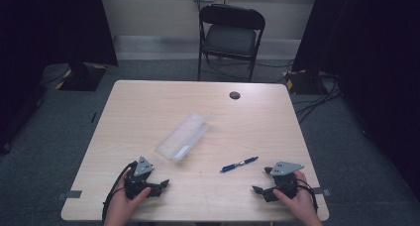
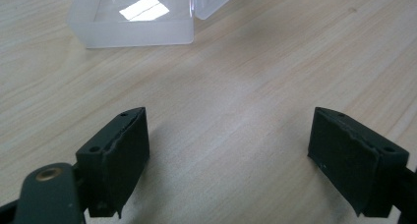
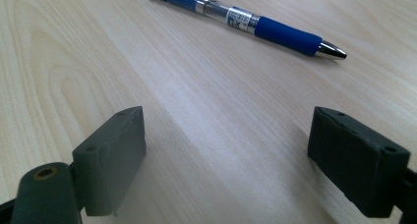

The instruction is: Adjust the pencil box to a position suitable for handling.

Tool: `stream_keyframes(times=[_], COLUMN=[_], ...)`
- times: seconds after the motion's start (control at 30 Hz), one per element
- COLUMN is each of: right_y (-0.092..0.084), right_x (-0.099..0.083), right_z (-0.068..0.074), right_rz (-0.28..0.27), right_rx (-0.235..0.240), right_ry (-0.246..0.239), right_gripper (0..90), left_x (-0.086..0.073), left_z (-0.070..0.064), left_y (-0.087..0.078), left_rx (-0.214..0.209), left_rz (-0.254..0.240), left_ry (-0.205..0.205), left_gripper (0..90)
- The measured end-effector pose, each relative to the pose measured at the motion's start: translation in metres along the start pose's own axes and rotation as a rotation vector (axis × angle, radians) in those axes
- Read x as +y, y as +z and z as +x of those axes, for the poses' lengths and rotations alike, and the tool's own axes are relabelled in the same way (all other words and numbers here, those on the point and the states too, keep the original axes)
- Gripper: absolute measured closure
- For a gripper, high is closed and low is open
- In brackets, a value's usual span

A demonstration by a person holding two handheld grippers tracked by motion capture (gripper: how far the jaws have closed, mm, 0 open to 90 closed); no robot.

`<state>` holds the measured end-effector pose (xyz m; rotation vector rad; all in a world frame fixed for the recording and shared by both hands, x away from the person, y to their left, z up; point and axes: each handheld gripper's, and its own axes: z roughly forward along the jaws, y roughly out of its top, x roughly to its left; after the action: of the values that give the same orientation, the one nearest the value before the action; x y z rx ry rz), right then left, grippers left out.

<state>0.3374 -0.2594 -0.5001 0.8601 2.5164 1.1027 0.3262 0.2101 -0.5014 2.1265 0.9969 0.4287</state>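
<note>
With both tongs gaping empty, I see the blue pen point(image 1: 239, 164) just ahead-left of my right gripper point(image 1: 262, 180), lying slantwise toward the desk's near edge, well apart from my left gripper point(image 1: 157, 176).

Matt pale wood-grain table point(image 1: 148, 107), translucent frosted plastic case point(image 1: 184, 136), glossy blue plastic pen point(image 3: 246, 20).

One pen point(image 1: 239, 164), one clear case point(image 1: 183, 136)

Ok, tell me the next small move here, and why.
Probably ease the right tool forward over the blue pen: its jaws stand open and empty, and the pen lies loose on the table just ahead, beside the open clear case.
</note>
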Motion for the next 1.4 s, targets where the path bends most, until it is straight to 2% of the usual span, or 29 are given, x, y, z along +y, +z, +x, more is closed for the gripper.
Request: stream_keyframes(times=[0.3,0.43,0.5,0.57,0.63,0.67,0.7,0.9,1.1,1.13,1.17,1.23,1.27,1.4], right_y=[0.000,0.000,0.000,0.000,0.000,0.000,0.000,0.000,0.000,0.000,0.000,0.000,0.000,0.000], right_x=[0.000,0.000,0.000,0.000,0.000,0.000,0.000,0.000,0.000,0.000,0.000,0.000,0.000,0.000], right_z=[0.000,0.000,0.000,0.000,0.000,0.000,0.000,0.000,0.000,0.000,0.000,0.000,0.000,0.000], right_rz=[0.000,0.000,0.000,-0.001,-0.001,0.000,0.000,-0.001,0.001,0.001,0.001,0.001,0.001,0.001], right_rx=[0.000,0.000,0.001,0.000,0.001,0.000,0.000,0.000,-0.004,-0.003,-0.003,-0.004,-0.004,-0.003], right_ry=[0.000,-0.001,-0.001,-0.001,-0.001,0.000,0.000,0.000,-0.001,0.000,-0.001,-0.001,-0.002,-0.001], right_gripper=[13.8,13.8,13.8,13.8,13.8,13.8,13.8,13.8,13.8,13.8,13.8,13.8,13.8,13.8], left_x=[-0.001,-0.002,-0.003,-0.003,-0.002,-0.001,0.003,0.012,0.019,0.021,0.026,0.029,0.035,0.046], left_z=[-0.002,-0.001,0.001,0.004,0.007,0.008,0.011,0.017,0.025,0.029,0.035,0.038,0.042,0.049], left_y=[-0.001,-0.004,-0.005,-0.008,-0.011,-0.011,-0.014,-0.013,-0.006,-0.005,-0.003,-0.002,0.001,0.006], left_rx=[0.007,0.011,-0.002,0.001,0.008,0.006,-0.006,0.005,0.023,0.029,0.038,0.038,0.039,0.059], left_rz=[-0.001,-0.015,-0.028,-0.018,-0.027,-0.049,-0.076,-0.103,-0.070,-0.072,-0.092,-0.105,-0.119,-0.109], left_ry=[0.000,-0.008,-0.040,-0.031,-0.032,-0.045,-0.054,-0.063,-0.029,-0.030,-0.051,-0.049,-0.053,-0.040], left_gripper=[15.6,26.4,27.5,30.2,31.5,31.5,31.5,33.7,41.0,41.1,41.7,43.8,44.4,48.1])
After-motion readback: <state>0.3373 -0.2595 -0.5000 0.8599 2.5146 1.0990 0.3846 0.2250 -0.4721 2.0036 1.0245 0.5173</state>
